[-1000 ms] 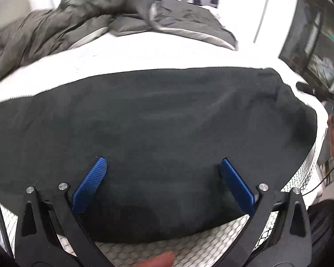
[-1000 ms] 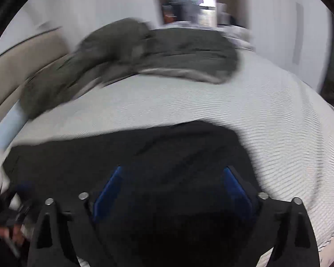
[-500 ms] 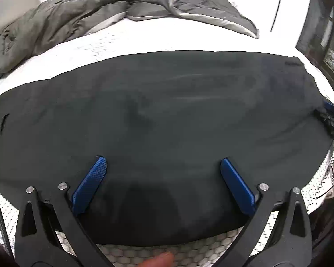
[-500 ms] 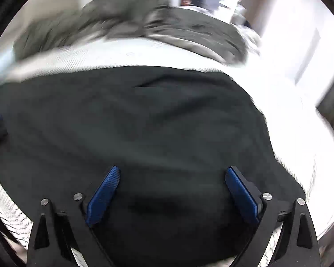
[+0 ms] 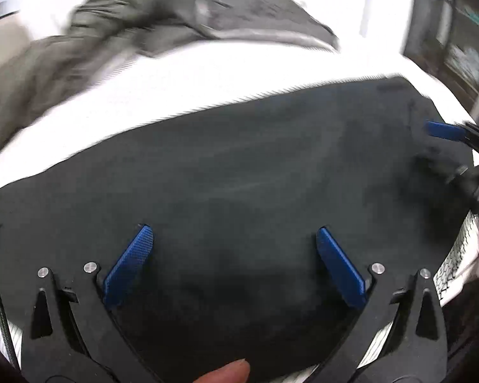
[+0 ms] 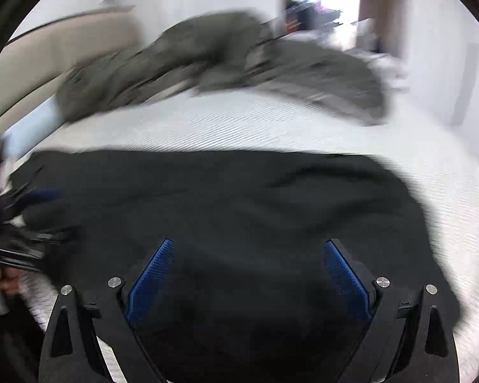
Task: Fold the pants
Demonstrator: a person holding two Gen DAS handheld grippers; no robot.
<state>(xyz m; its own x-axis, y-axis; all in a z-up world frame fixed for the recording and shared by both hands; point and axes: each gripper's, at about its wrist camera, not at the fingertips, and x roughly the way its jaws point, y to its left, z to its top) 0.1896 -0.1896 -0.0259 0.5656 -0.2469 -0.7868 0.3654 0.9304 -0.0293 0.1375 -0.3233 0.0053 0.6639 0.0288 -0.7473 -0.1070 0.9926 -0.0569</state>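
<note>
We see the black pants [image 5: 239, 185] lying flat across the near side of the white bed [image 5: 207, 76], seemingly already doubled lengthwise, with further folds left. Our left gripper [image 5: 233, 245] and right gripper [image 6: 249, 255] hang above the cloth, jaws spread wide, holding nothing.

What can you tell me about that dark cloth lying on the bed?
The pants are black, of soft matte fabric, spread flat and wide across the white bed near its front edge, with only faint wrinkles. The left gripper and right gripper are over them, jaws open, holding nothing. A grey duvet lies bunched farther back, apart from them.
</note>
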